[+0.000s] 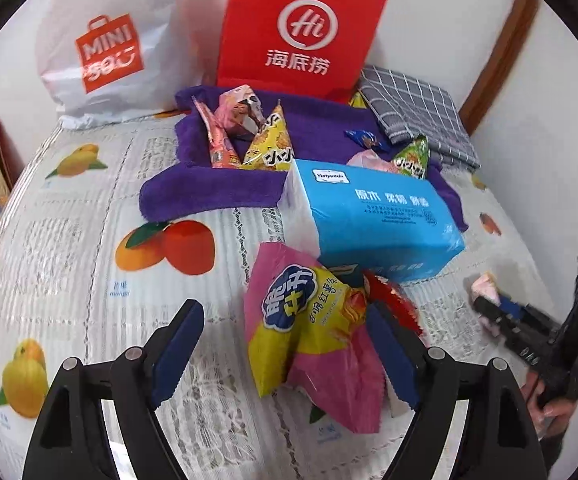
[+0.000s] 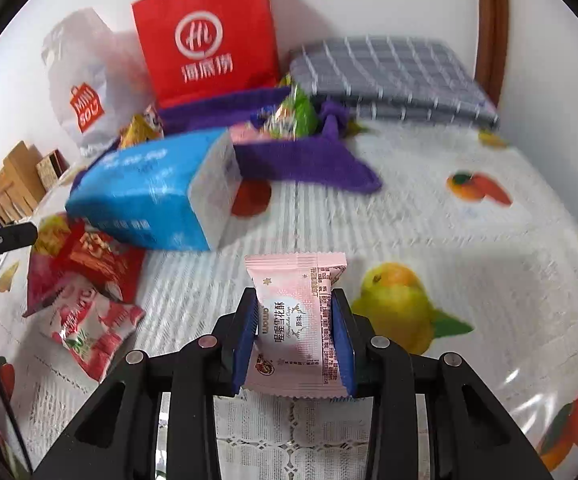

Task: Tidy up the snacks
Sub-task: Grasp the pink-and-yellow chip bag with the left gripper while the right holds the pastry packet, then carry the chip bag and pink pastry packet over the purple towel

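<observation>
A pink and yellow chip bag (image 1: 305, 332) lies on the fruit-print tablecloth between the fingers of my left gripper (image 1: 283, 312), which is open. Its left pad (image 1: 181, 344) stands clear of the bag and its right pad (image 1: 393, 360) sits at the bag's edge. A red packet (image 1: 389, 296) pokes out behind the bag. My right gripper (image 2: 295, 296) is shut on a small pink snack packet (image 2: 293, 320), held above the cloth. That gripper (image 1: 489, 312) and its pink packet (image 1: 485, 286) also show at the right of the left wrist view.
A blue tissue pack (image 1: 369, 216) lies just behind the chip bag. A purple towel (image 1: 225, 184) holds several snack packets. A red paper bag (image 1: 297, 32), a white plastic bag (image 1: 105, 44) and a folded grey checked cloth (image 1: 417, 112) stand by the wall. Red snack packets (image 2: 85, 280) lie left.
</observation>
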{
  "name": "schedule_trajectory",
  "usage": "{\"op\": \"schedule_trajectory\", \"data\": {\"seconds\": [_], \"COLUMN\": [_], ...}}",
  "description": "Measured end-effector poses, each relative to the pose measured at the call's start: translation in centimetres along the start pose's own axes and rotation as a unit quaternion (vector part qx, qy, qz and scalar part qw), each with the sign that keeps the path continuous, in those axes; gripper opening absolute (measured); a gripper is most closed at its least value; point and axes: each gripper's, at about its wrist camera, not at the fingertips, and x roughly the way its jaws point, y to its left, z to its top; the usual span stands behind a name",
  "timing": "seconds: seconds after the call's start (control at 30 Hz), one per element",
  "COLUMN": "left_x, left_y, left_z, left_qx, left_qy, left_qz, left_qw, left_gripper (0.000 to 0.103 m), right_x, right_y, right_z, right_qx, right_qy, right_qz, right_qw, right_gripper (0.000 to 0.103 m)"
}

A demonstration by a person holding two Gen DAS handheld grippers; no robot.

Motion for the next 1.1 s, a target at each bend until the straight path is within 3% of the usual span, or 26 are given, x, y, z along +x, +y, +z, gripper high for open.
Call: {"op": "schedule_trajectory", "data": {"seconds": [0.17, 0.33, 0.53, 0.73, 1.1], "left_x": [1.8, 3.3, 2.2, 2.2, 2.2], "left_y": [-0.9, -0.6, 0.0, 1.2, 0.2], "left_z": [0.2, -0.1, -1.5, -1.7, -2.1], "left_qx": [0.032, 0.023, 0.041, 0.017, 0.043], "left_qy": [0.015, 0.031, -0.015, -0.020, -0.036], "left_qz": [0.001, -0.033, -0.017, -0.039, -0.012], "left_qw": [0.9994, 0.9987, 0.9989, 0.9989, 0.9984], "left_gripper": [0.082, 0.079, 0.063, 0.062, 0.062], "right_x": [0.5, 0.5, 0.6, 0.6, 0.6], "right_y": [0.2, 0.1, -0.1, 0.0, 0.2], "right_z": [-0.2, 0.0, 0.1, 0.0, 0.0], "right_qx": [-0.005, -0.004, 0.001, -0.002, -0.003], "right_qy": [0.009, 0.010, 0.010, 0.010, 0.009], "right_qz": [-0.012, -0.011, -0.005, -0.008, -0.009], "right_qw": [1.000, 1.000, 1.000, 1.000, 1.000], "right_gripper": [0.037, 0.038, 0.038, 0.039, 0.038]}}
